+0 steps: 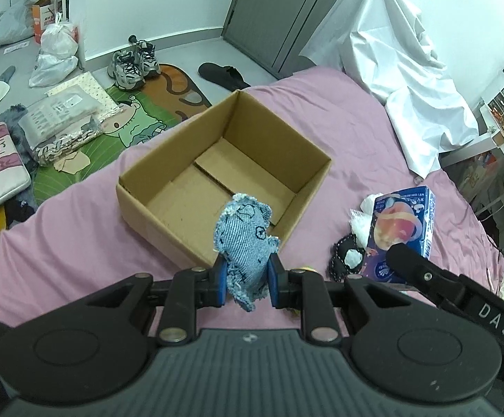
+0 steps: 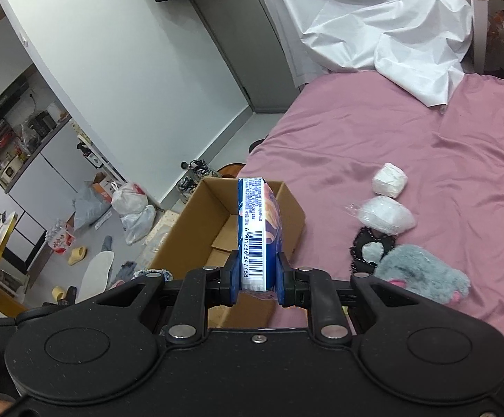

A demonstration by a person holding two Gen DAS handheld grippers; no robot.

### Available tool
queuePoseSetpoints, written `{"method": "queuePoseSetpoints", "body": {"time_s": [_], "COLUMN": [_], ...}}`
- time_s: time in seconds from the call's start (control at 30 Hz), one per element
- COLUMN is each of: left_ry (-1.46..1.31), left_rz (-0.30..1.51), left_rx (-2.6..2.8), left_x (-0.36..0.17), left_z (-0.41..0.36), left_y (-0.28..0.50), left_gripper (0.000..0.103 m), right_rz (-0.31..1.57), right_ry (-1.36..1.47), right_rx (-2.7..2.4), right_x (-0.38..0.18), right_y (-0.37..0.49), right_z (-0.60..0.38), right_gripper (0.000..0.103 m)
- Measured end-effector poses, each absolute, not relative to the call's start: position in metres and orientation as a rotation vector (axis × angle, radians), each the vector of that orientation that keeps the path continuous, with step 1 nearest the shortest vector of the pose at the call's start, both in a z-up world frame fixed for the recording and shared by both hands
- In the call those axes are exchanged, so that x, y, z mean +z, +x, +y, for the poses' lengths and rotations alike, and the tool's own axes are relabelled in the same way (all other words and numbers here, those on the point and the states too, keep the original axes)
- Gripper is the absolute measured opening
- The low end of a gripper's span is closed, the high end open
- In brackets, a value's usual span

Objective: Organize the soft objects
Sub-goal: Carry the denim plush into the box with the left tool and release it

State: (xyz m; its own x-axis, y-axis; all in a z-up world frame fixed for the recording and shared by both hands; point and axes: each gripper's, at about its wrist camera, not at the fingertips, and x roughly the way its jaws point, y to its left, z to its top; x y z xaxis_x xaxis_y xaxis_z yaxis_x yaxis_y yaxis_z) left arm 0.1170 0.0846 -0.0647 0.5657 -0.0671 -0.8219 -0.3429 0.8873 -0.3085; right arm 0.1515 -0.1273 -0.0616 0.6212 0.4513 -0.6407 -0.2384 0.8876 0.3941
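Now the left gripper point(image 1: 246, 278) is clamped on a small denim plush point(image 1: 245, 239), held just in front of the near wall of the open cardboard box point(image 1: 168, 205), which sits on the pink bed point(image 1: 78, 229). Box interior shows only its bottom flaps. Right gripper point(image 2: 255, 279) is clamped on a blue tissue pack point(image 2: 257, 229), barcode edge facing the camera, held at the box's point(image 2: 182, 236) right side, roughly over its right wall; hard to say if it is above the opening or just outside. Right of the box on the bed: a black-and-white item point(image 2: 371, 248), a clear-wrapped white bundle point(image 2: 385, 215), a white wad point(image 2: 389, 179) beyond it, and a grey fluffy plush point(image 2: 422, 274) nearest the camera. White sheet point(image 2: 373, 34) draped at the far end of the bed, well apart from the box. Sneakers point(image 1: 133, 62) on the floor beyond the box.
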Motion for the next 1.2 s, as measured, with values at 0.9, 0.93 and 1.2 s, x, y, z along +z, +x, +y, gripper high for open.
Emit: {"method": "queuePoseSetpoints", "body": {"time_s": [0.9, 0.93, 1.2], "left_ry": [-0.428, -0.426, -0.414], "left_rz": [0.994, 0.996, 1.015], "left_rx": [0.142, 0.143, 0.136], "left_x": [-0.095, -0.097, -0.116], "left_z": [0.114, 0.113, 0.11], "left_y": [0.214, 0.219, 0.248], "left_gripper": [0.022, 0.022, 0.023], "right_rz": [0.81, 0.81, 0.83], "right_ry": [0.351, 0.353, 0.382], "right_rx": [0.454, 0.455, 0.46], "right_x": [-0.097, -0.099, -0.111], "right_y": [0.209, 0.211, 0.226], "right_z": [-0.09, -0.09, -0.091], "right_gripper": [0.02, 0.02, 0.02]}}
